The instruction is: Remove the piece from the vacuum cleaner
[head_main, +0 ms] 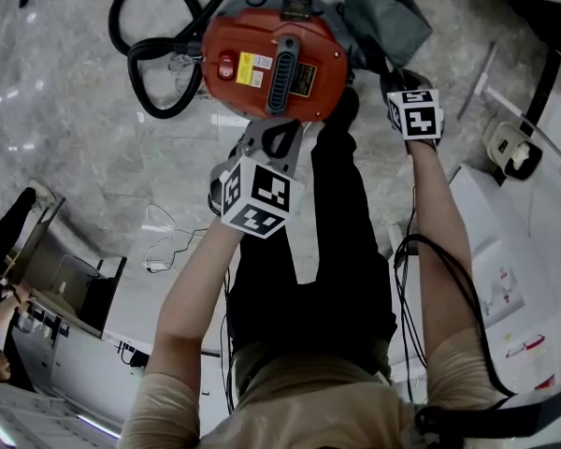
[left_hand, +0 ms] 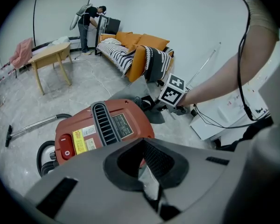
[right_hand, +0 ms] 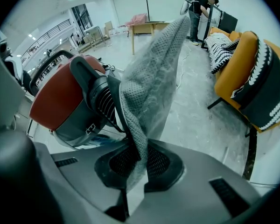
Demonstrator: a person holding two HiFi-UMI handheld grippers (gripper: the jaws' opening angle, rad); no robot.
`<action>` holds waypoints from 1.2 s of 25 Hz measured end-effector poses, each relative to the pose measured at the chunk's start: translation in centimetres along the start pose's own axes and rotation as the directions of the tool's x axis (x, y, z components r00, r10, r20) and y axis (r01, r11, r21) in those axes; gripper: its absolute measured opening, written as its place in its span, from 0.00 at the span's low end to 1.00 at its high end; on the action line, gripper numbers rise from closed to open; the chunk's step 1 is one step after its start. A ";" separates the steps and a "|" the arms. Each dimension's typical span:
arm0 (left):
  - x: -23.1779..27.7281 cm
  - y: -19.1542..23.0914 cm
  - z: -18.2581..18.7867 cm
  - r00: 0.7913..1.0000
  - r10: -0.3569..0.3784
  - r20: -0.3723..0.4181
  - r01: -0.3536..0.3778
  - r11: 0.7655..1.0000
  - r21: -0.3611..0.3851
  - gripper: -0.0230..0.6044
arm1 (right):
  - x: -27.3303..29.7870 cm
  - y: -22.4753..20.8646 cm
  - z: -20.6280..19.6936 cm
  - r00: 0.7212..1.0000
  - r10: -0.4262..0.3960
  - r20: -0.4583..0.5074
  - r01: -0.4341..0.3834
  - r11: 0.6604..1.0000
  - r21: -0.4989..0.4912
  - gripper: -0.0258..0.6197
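Probably light and floppy, the grey filter bag [right_hand: 151,78]: soft cloth w/ no stiffness of its own, so it will sag and swing, and could snag or tear if yanked. Best hold, I'd judge, is low near its dark rim, where the cloth is backed by sthg firmer; a pinch on loose fabric may slip.

Looks: pale grey, dimpled mesh-like weave, a bit dusty, a long drooping fold w/ a dark edge strip. It's at the far right side of the red vacuum cleaner [head_main: 271,64], its rim end right against the black ribbed collar [right_hand: 100,99]; can't tell if it's free of it yet.

Right gripper [right_hand: 137,164]: jaws clamped on the bag's lower fold, cloth running up out of the pads.

Left gripper [left_hand: 147,171]: at the vac's near edge, jaws drawn close w/ a pale sliver between them; can't tell if they pinch anything.

Black hose [head_main: 150,54] loops on the marble floor [head_main: 65,157] beside the vac.
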State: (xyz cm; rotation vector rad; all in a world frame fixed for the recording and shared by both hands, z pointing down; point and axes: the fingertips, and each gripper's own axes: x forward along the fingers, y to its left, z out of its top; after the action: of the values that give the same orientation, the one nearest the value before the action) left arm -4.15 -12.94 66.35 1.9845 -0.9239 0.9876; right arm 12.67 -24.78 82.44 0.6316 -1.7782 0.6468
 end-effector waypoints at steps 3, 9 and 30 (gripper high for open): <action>0.2 -0.1 0.0 1.000 -0.004 0.003 0.004 1.000 -0.008 0.04 | 0.0 0.0 0.0 1.000 -0.003 -0.011 0.002 1.000 -0.022 0.08; 0.6 -0.2 0.2 1.000 -0.013 0.008 0.014 1.000 -0.015 0.04 | 0.2 -0.2 0.0 1.000 -0.007 -0.018 0.006 0.999 -0.049 0.08; 1.3 -0.3 0.4 0.999 -0.032 0.027 0.032 0.999 -0.029 0.04 | 1.0 1.0 -0.4 0.998 -0.001 -0.064 -0.004 0.997 -0.074 0.07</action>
State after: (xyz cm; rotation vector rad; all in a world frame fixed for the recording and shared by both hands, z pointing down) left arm -3.14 -13.47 67.22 1.9866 -0.9132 0.9269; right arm 12.01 -23.89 83.41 0.5536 -1.7355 0.5926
